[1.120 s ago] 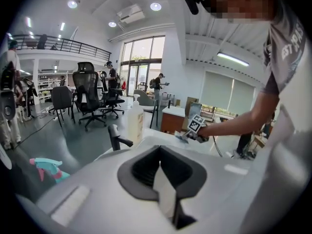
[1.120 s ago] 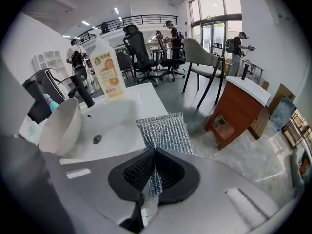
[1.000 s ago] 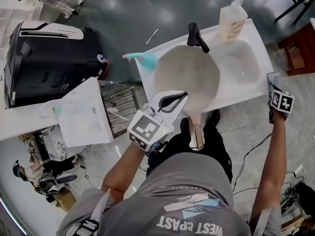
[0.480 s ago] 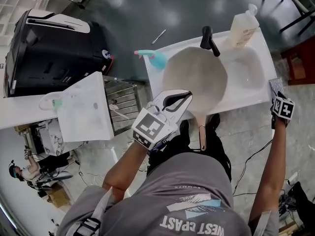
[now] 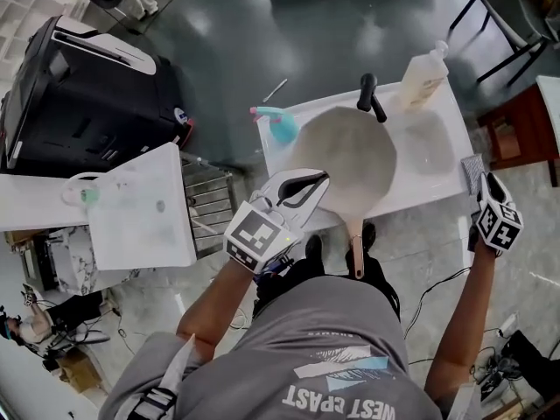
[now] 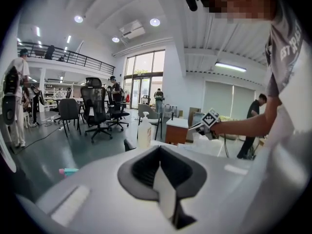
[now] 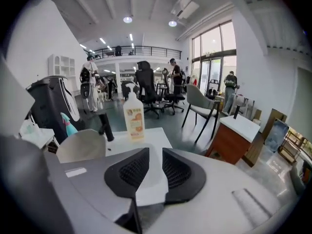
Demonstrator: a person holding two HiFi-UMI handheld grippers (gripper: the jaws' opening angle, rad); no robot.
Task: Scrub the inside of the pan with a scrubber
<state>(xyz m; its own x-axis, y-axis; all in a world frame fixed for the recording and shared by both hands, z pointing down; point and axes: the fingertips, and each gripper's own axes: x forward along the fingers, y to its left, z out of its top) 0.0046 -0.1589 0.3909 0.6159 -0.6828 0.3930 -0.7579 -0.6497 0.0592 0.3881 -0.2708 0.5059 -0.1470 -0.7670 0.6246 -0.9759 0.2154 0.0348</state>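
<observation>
Your left gripper point(image 5: 325, 177) is held out in front of your waist, pointing forward and slightly down. Its jaws are closed tip to tip with nothing between them. Your left forearm point(image 5: 210, 309) runs up behind it, elbow bent close to your side. Your right arm point(image 5: 459, 322) reaches out almost straight on your right side, and your right gripper point(image 5: 484, 180) points forward and down. Its jaws have just been closing a little, yet they stand apart with nothing between the pads.
</observation>
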